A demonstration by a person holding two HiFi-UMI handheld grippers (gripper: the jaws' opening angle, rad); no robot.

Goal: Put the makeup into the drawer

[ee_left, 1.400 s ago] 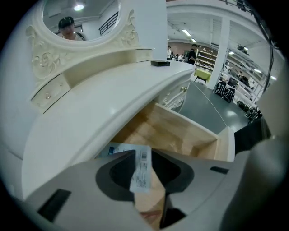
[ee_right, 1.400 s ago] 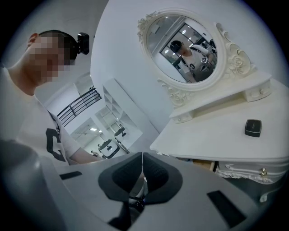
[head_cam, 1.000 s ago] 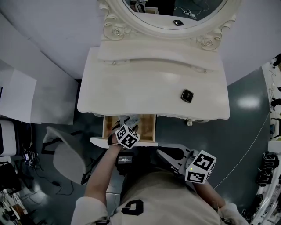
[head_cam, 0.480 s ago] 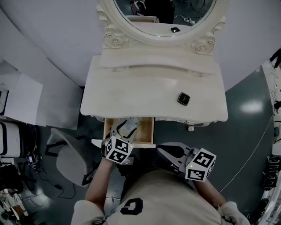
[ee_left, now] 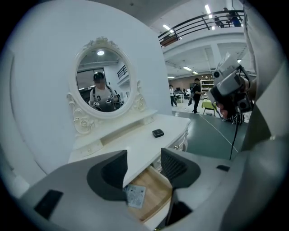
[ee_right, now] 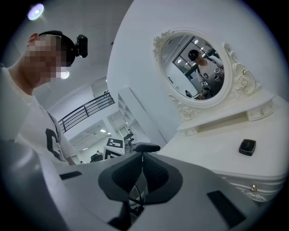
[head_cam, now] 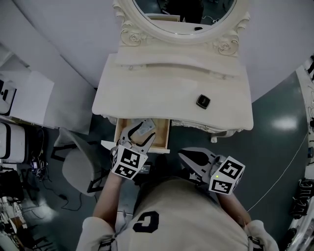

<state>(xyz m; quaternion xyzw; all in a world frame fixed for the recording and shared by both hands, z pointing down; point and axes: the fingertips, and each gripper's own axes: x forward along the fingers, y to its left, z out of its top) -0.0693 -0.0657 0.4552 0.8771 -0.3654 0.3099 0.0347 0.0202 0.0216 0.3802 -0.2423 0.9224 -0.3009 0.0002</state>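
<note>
the left claw (head_cam: 139, 137) hangs over the open wooden drawer (head_cam: 165, 138), its jaws spread wide with nothing between them. through the gap the left gripper view shows only the drawer floor and a flat pale packet (ee_left: 134, 196) lying in it. the right claw (head_cam: 185, 157) sits low and to the right, near the person's body, with its jaws pressed together and empty.

the piece of makeup left outside is a small black compact (head_cam: 203, 101). it lies flat on the white vanity surface (head_cam: 147, 93), toward the right side, well apart from both claws and from the drawer, and in front of the oval mirror (head_cam: 181, 14).

the compact looks like a hard, squarish case with a glossy lid, so it is probably light and stiff, not fragile but likely slippery under the pads. because it lies low on the surface, the safest hold seems to be across two opposite side edges, with the claw coming down steeply so the pads bracket the case without pressing on the lid. a loose or skewed pinch could let it skid across the smooth top.
</note>
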